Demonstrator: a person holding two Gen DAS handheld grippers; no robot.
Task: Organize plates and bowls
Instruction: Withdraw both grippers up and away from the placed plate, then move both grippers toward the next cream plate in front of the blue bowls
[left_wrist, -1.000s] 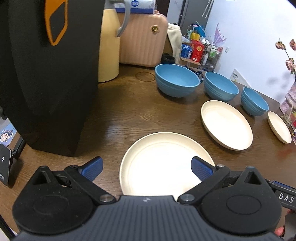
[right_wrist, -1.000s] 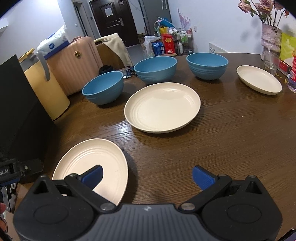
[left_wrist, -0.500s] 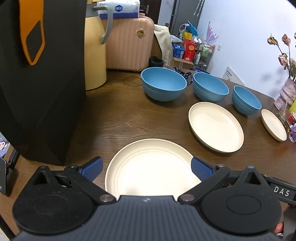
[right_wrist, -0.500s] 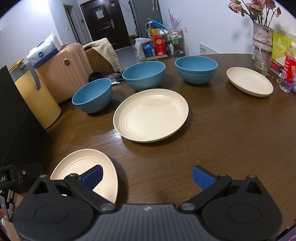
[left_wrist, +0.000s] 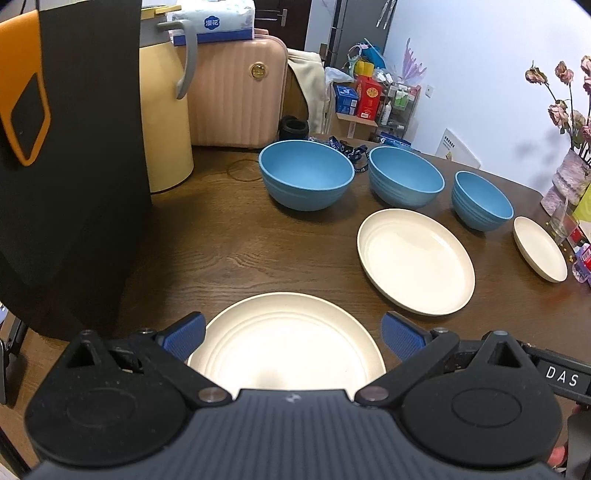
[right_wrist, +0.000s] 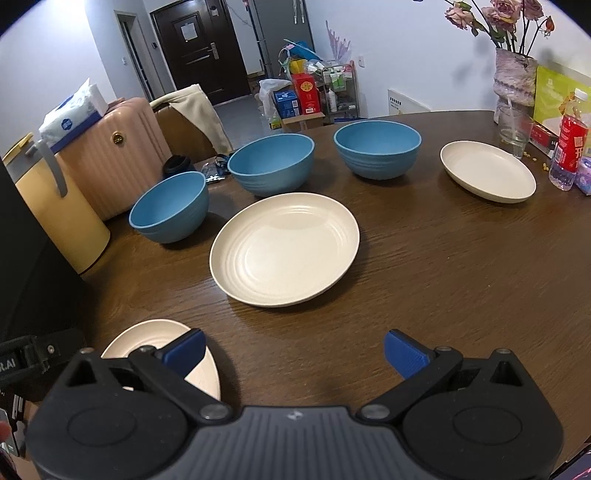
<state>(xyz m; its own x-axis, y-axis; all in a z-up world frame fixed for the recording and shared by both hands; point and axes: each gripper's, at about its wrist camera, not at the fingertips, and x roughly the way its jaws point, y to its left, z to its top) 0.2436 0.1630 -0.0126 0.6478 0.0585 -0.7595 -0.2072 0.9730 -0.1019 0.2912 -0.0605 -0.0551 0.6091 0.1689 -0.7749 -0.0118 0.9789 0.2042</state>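
Left wrist view: left tool (left_wrist: 291, 334) spread wide, pulling back, near plate (left_wrist: 286, 341) sliding lower between the pads, untouched on the worktop (left_wrist: 229, 251). Right wrist view: right tool (right_wrist: 293, 350) spread, empty, retreating; big plate (right_wrist: 284, 249) ahead, bowls (right_wrist: 271, 164) beyond. Nothing stacked yet.

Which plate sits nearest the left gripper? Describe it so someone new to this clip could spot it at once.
Start at the brown wooden table and its row of three blue bowls. Nearer the camera lie three cream plates; it is the near plate, between the open left gripper fingers. Unlike the middle plate and the small plate, it lies beside the black bag.
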